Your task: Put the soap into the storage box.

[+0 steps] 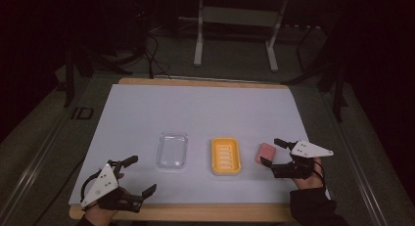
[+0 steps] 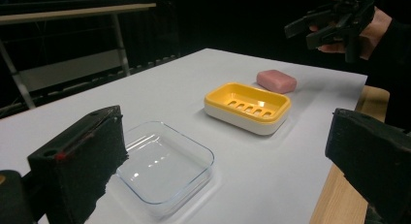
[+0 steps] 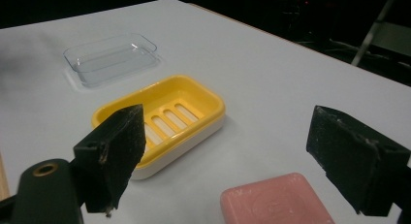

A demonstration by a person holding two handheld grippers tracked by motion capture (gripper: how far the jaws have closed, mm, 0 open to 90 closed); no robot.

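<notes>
Desk (image 1: 147,108) covered by a white sheet, wooden edge visible along the near and far sides. Three items lie in a row across the near half, seen from the high view.

Clear plastic tray (image 1: 172,150): at about 9 o'clock from the row's middle item, flat on the sheet, open side up, nothing inside. Yellow soap dish (image 1: 226,155): centre of the row, slotted yellow insert seated in a white base, nothing in it. Well apart from the tray, near the soap. Pink soap bar (image 1: 265,152): at 3 o'clock of the dish, flat on the sheet, not touching it.

Left gripper (image 1: 138,176): near-left corner of the desk, at roughly 7 o'clock from the tray. Jaws spread wide, nothing between them. In the left gripper view the tray lies just beyond the left-hand jaw.

Right gripper (image 1: 273,151): near-right area, held in a hand (image 1: 307,176) with a dark sleeve (image 1: 313,206). Jaws spread wide and pointing toward 9 o'clock, the soap bar lying just ahead of the gap between them. Jaws clear of the bar; no contact seen in the right gripper view.
</notes>
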